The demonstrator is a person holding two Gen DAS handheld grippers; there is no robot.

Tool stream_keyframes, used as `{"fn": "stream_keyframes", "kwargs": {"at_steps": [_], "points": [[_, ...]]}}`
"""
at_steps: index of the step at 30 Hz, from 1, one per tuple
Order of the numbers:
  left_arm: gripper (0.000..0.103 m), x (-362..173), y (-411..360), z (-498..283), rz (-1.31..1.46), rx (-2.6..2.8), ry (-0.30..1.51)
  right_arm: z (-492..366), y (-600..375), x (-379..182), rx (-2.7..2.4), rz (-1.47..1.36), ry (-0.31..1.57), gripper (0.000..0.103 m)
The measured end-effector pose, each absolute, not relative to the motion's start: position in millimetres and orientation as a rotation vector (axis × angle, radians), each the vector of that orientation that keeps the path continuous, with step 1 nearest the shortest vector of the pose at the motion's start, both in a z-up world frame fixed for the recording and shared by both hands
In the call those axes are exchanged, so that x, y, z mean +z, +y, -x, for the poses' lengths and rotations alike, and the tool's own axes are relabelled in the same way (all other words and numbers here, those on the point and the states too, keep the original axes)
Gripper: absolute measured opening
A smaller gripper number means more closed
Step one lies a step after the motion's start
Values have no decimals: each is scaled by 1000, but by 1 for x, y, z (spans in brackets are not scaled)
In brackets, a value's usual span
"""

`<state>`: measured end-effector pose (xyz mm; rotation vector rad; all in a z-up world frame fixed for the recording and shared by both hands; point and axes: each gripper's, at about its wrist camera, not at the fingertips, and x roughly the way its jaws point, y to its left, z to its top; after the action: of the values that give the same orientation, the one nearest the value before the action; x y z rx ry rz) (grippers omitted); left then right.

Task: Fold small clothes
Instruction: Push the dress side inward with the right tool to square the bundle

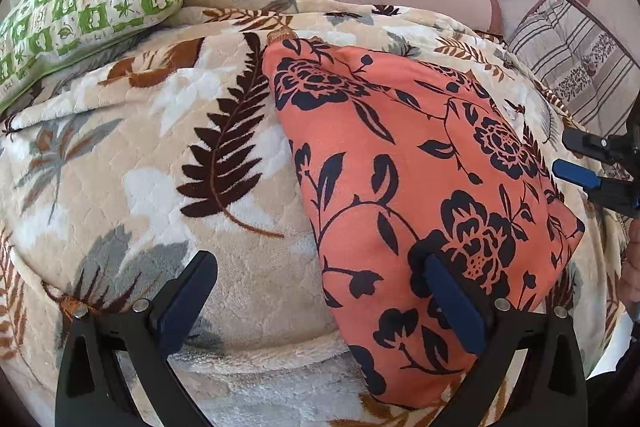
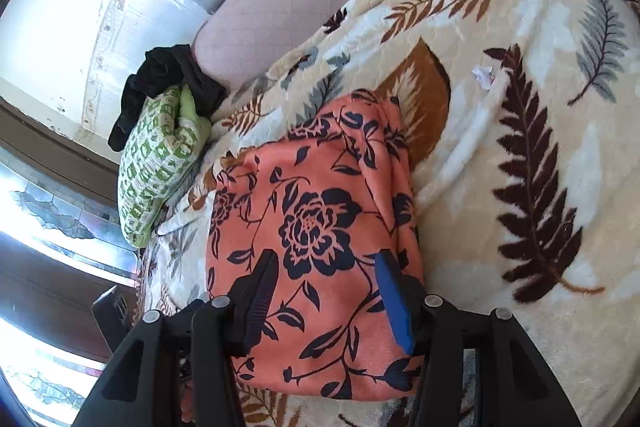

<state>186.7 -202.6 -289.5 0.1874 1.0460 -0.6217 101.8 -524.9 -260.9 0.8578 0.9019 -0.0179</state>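
Garment (image 1: 420,187), folded on blanket (image 1: 140,167); left hand-held gripper (image 1: 320,279) spread wide, right hand-held gripper (image 2: 326,279) parted above it.

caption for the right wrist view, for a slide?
Open right gripper over the folded orange floral cloth on a leaf-print blanket.

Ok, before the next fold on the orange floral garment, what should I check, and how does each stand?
1. Orange floral garment lies flat on the leaf-print blanket: ok.
2. Left claw open, one finger over the garment's near edge: ok.
3. Right claw open over the garment: ok.
4. Neither claw grips cloth yet: ok.
5. Layers aligned underneath: cannot tell.
6. Green pillow apart from the garment: ok.
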Motion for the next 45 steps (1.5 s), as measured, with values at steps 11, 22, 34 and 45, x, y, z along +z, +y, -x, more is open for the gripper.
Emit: {"fn": "stream_keyframes", "kwargs": {"at_steps": [11,22,34,45], "points": [[103,-287,-207,-187,-194,-644,1036,-104,-551,-281,-57,-901,897,67],[103,-289,-213,-188,-194,-651,1039,-105,-557,-298,-52,-931,903,70],[103,-298,-216,-193,-126,-697,1086,-112,-560,-321,5,-981,907,73],[103,-308,-215,-202,37,-794,1174,-123,-545,-324,127,-960,891,81]]}}
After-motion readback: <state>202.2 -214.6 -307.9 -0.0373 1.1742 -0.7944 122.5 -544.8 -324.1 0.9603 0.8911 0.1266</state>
